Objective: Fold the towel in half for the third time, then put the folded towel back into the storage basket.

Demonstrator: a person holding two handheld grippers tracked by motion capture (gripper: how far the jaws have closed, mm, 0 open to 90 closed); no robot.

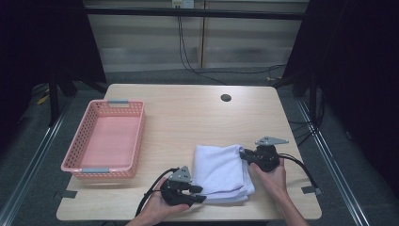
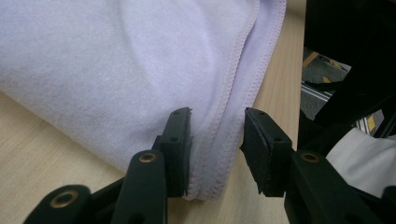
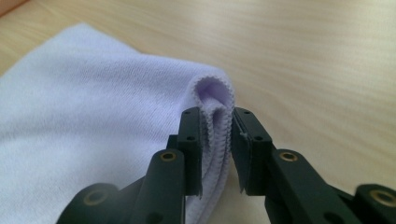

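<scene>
Fingers of the right gripper (image 3: 215, 154) are pinching a bunched, hemmed corner of the folded pale-lilac terry towel (image 3: 84, 121) in the right gripper view; both black pads (image 3: 192, 149) are pressing on the stitched edges, and the cloth is bulging into a small loop above them.

Left gripper view: the left gripper (image 2: 215, 149) is straddling the hemmed corner of the towel (image 2: 116, 60), which is lying flat on the light wooden table (image 2: 42, 158). One pad (image 2: 180, 144) is resting against the fabric, while the other is standing clear of it with bare wood showing between, so this grip is not yet made and the fingers are standing open around the hem.

High view: the towel (image 1: 220, 170) is lying on the near right part of the table (image 1: 188, 113), with the left gripper (image 1: 198, 194) at its near left corner and the right gripper (image 1: 243, 154) at its far right corner. The pink perforated plastic basket (image 1: 136, 141) is standing well apart at the left, holding nothing.

Judged progress: folding is looking complete; one corner is secured, the second is waiting to be clamped, and lifting and carrying the towel, probably to the basket, are remaining.
</scene>
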